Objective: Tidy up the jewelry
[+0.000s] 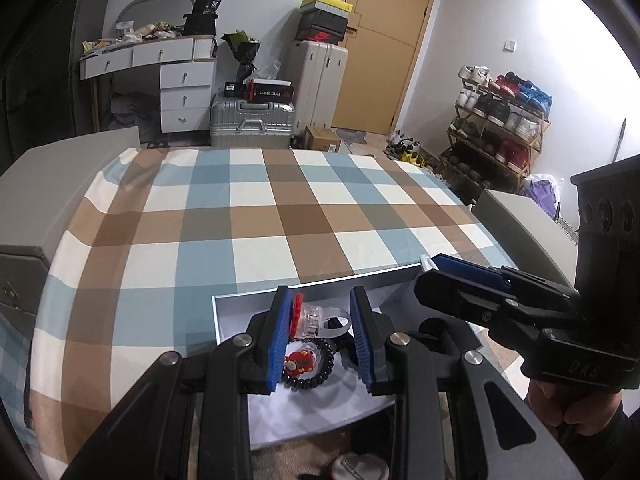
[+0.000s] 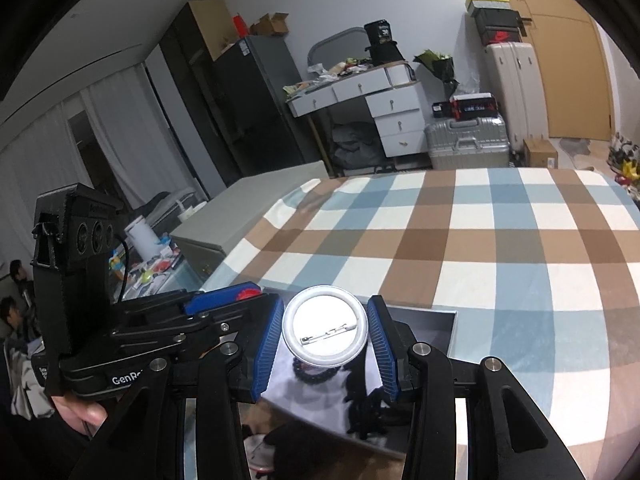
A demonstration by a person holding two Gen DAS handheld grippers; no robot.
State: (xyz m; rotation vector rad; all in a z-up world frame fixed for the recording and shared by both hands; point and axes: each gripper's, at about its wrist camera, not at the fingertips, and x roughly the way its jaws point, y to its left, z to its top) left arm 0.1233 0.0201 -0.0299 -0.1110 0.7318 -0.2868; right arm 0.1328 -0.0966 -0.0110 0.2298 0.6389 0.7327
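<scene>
Checked cloth covers the counter (image 1: 280, 216), with the grey box (image 1: 256, 308) just below both tools. My left gripper (image 1: 320, 344) pinches a clear red-topped ring (image 1: 308, 316); my right gripper (image 2: 326, 344), alongside, clamps the round badge (image 2: 325, 326) above the beaded bracelet (image 1: 316, 372) inside.

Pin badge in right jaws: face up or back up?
Back up. The pin badge, held between the right gripper pads over the gray box, shows its white back and metal safety-pin clasp.

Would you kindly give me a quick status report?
Left tool shut on ring. Right tool shut on badge. Both over box. Nothing blocking.
</scene>
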